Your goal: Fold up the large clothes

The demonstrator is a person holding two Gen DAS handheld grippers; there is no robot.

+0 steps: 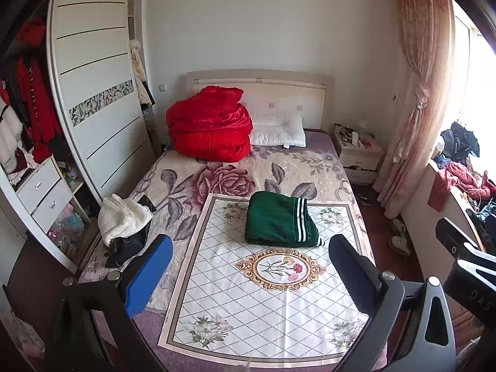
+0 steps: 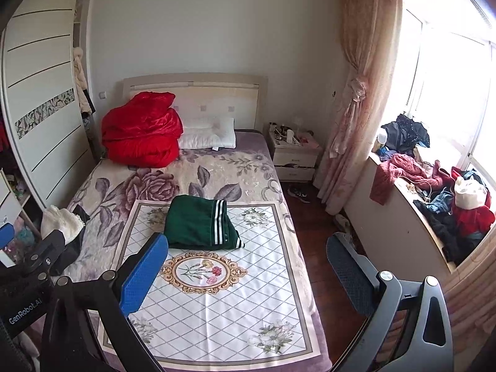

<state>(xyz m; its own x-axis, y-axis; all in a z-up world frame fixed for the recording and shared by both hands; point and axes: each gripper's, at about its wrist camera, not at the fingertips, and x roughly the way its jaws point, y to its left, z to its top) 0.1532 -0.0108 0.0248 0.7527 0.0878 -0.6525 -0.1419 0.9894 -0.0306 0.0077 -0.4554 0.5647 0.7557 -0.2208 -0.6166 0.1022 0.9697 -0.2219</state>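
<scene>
A green garment [image 1: 280,220] with white stripes lies folded into a compact rectangle on a white diamond-patterned mat [image 1: 263,303] on the bed; the right wrist view shows the green garment [image 2: 200,223] too. My left gripper [image 1: 251,263] hovers above the mat's near half, open, nothing between its blue-padded fingers [image 1: 148,279]. My right gripper [image 2: 248,266] is held above the bed's right edge, also open and empty. Both are well short of the garment. A white knit piece [image 1: 124,218] rests on dark clothing at the bed's left edge.
A red quilt [image 1: 209,125] and white pillow [image 1: 279,131] sit at the headboard. An open wardrobe [image 1: 93,93] stands left, a nightstand [image 2: 294,155] right of the bed. Clothes are piled on the window ledge [image 2: 440,192]. Shoes lie on the wooden floor [image 2: 313,226].
</scene>
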